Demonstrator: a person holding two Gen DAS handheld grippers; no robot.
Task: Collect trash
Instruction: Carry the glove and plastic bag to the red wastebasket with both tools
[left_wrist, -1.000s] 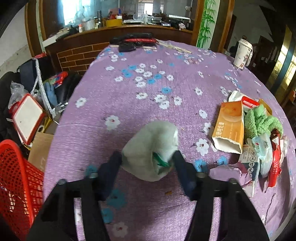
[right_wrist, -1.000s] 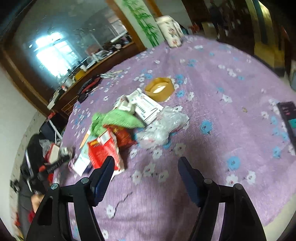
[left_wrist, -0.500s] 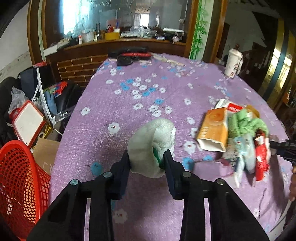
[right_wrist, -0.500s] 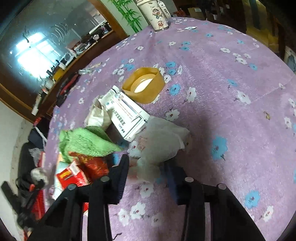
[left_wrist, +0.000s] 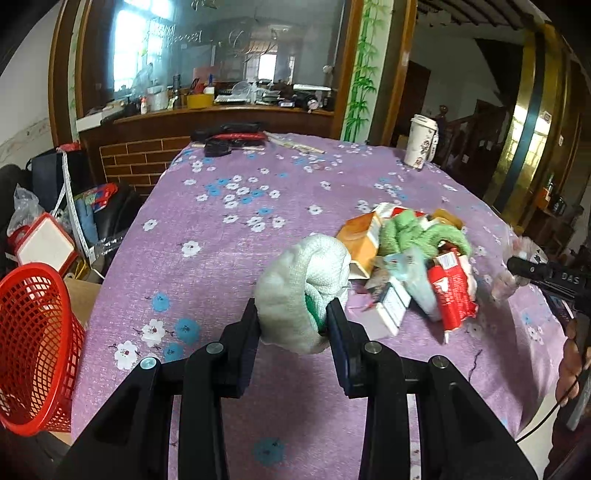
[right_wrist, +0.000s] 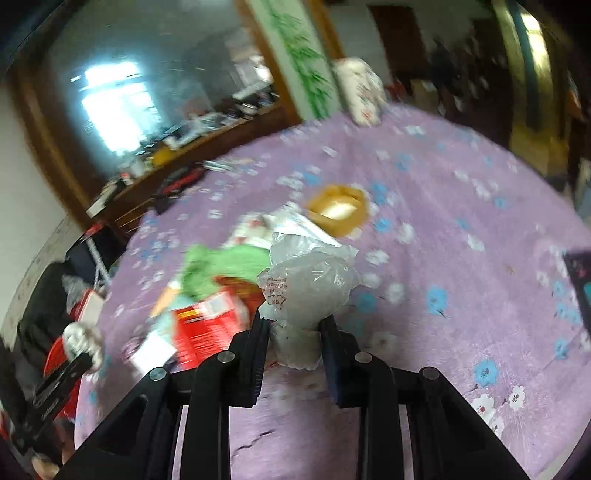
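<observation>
The left gripper (left_wrist: 293, 325) pinches a pale, bunched knitted cloth with a green patch (left_wrist: 304, 286) just above the purple flowered tablecloth (left_wrist: 221, 240). The right gripper (right_wrist: 293, 334) clamps a crumpled clear plastic bag (right_wrist: 308, 284), beside the litter pile (left_wrist: 417, 266).
</observation>
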